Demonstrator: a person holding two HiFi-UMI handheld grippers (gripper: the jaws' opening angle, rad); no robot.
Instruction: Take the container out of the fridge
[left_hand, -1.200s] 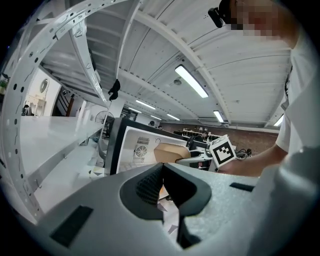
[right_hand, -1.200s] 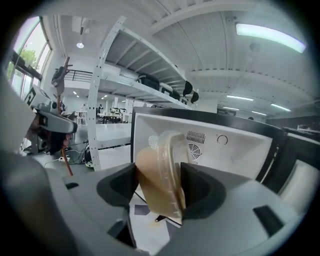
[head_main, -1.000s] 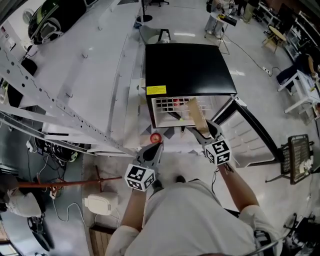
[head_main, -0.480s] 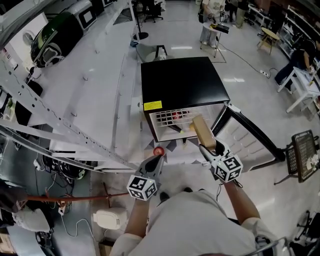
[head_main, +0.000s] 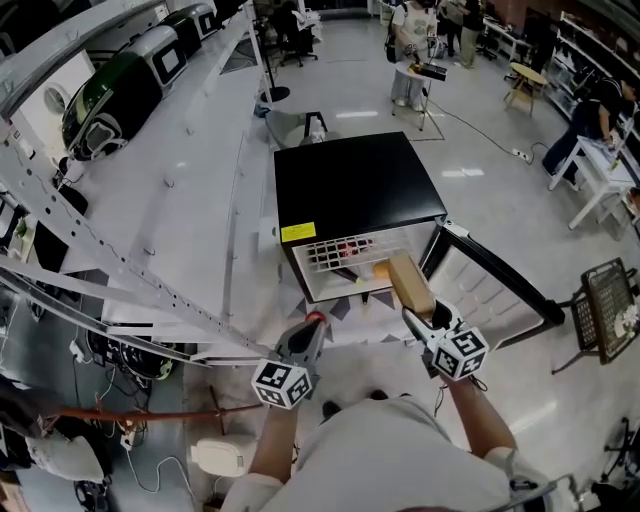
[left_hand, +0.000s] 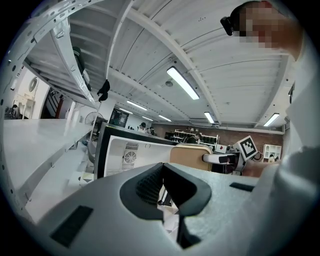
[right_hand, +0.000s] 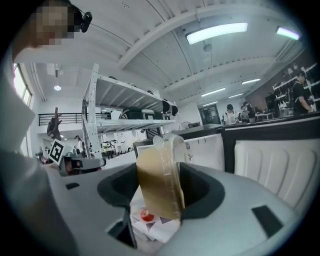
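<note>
1. Your left gripper (left_hand: 162, 175) was held low in front of you, on the left. Its jaws were closed together with nothing between them.
2. Your right gripper (head_main: 424, 322) carried the load. Its jaws were clamped on the near end of the container (head_main: 408, 282), a tan lidded box that stood on edge between them.
3. The container's long axis ran straight ahead from the jaws toward the fridge (head_main: 350, 185), so its far end pointed into the open compartment.
4. In the head view that far end lay at the front edge of the opening, near the wire shelf (head_main: 335, 255). Whether it had fully cleared the edge could not be told.
5. The door (head_main: 495, 285) stood swung wide to your right, apart from the container.
6. The left gripper sat left of the opening, farther from the container than the right.
7. On this evidence, the coming move called for a pull straight back along the container's long axis, toward your body, clear of the door.
</note>
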